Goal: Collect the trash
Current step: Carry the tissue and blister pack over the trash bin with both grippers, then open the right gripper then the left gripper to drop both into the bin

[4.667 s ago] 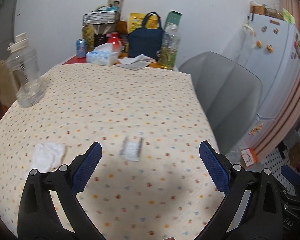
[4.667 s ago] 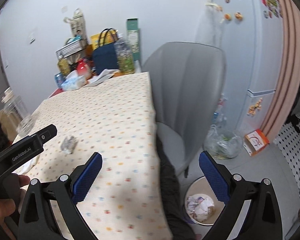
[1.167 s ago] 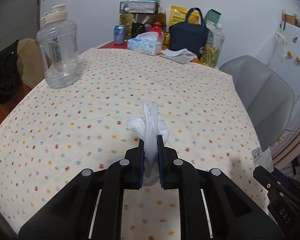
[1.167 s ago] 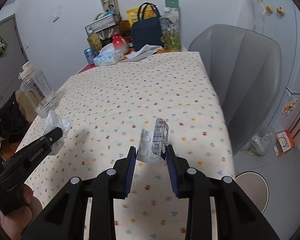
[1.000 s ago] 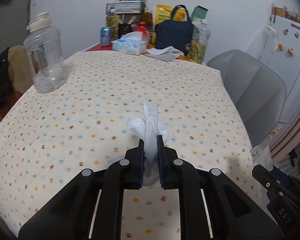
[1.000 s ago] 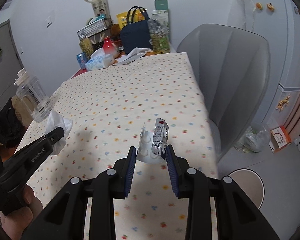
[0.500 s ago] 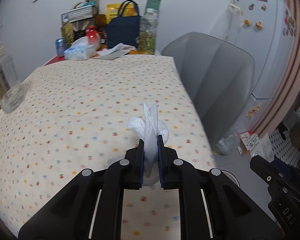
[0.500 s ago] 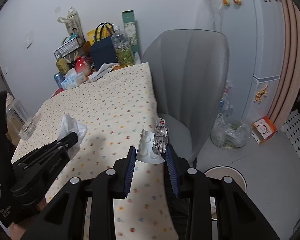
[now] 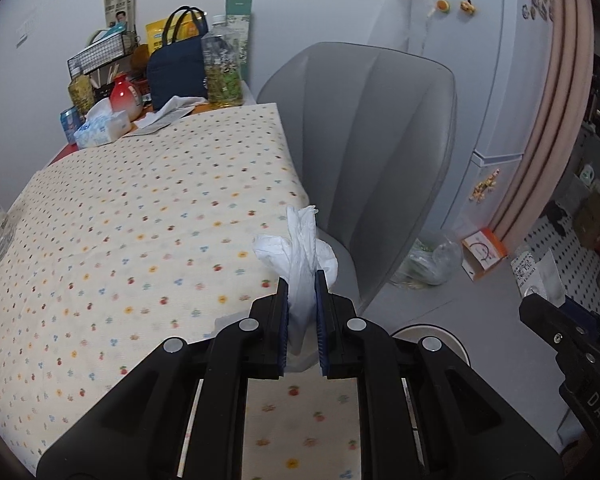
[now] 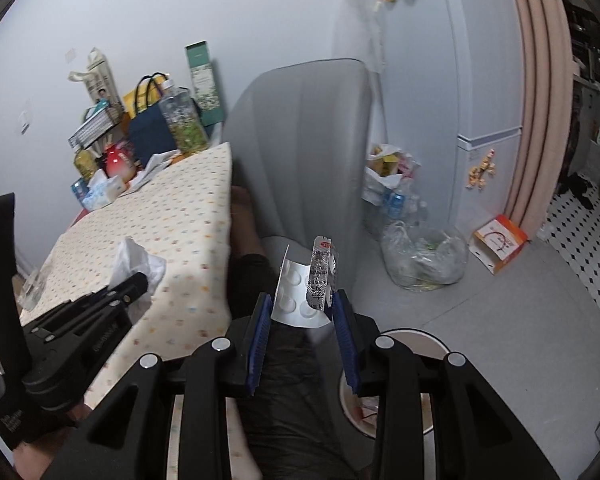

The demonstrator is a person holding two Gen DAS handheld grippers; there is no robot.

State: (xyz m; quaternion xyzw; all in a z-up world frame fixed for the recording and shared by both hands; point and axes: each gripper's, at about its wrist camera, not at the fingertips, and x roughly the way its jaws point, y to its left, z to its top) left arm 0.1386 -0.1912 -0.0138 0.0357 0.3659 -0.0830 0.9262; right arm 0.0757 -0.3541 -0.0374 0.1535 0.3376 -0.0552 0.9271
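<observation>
My left gripper (image 9: 302, 280) is shut on a crumpled white tissue (image 9: 300, 240) and holds it above the right edge of the table (image 9: 140, 220), which has a dotted cloth. It also shows in the right wrist view (image 10: 134, 282) with the tissue (image 10: 134, 258). My right gripper (image 10: 302, 304) is shut on an empty pill blister pack (image 10: 306, 284) and hangs off the table above the floor. A round white trash bin (image 10: 412, 338) sits on the floor just below it, mostly hidden by the gripper; its rim shows in the left wrist view (image 9: 428, 330).
A grey chair (image 9: 376, 152) stands at the table's right side. A clear bag of rubbish (image 10: 424, 258) and an orange box (image 10: 500, 242) lie on the floor by the fridge (image 10: 484, 80). Bottles, a blue bag (image 9: 176, 72) and a tissue box (image 9: 102, 126) crowd the table's far end.
Both grippers, still holding their trash, have swung right, off the table toward the chair and floor. The bin has come into view under the right gripper.
</observation>
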